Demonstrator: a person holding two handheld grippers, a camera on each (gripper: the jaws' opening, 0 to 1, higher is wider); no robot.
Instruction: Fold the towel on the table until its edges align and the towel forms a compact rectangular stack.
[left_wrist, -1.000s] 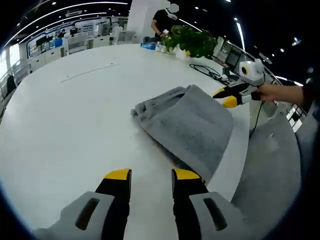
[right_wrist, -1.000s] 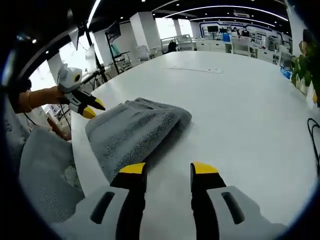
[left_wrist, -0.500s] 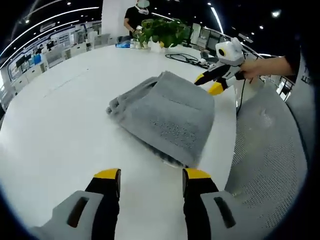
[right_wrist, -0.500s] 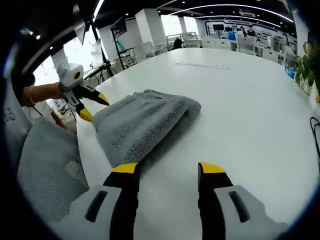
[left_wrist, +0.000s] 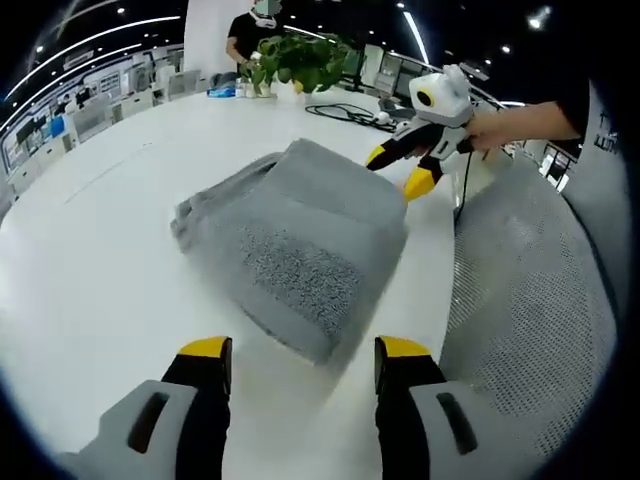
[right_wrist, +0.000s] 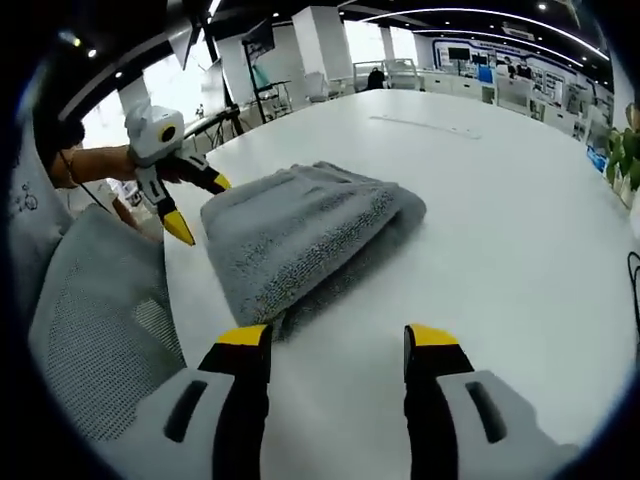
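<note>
A grey towel lies folded in a thick stack near the white table's edge; in the right gripper view the towel shows its rolled fold toward the table's middle. My left gripper is open, its yellow-tipped jaws just short of the towel's near corner. My right gripper is open too, close to the towel's other near corner. Each gripper also appears in the other's view: the right gripper open beside the towel's far edge, and the left gripper open at the towel's left edge.
The white table stretches wide beyond the towel. A grey mesh chair sits against the table's edge by the person. A potted plant, a black cable and a standing person are at the far end.
Both grippers have opened wider and come closer to the towel, which now looms larger in both views. The towel's shape looks the same.
</note>
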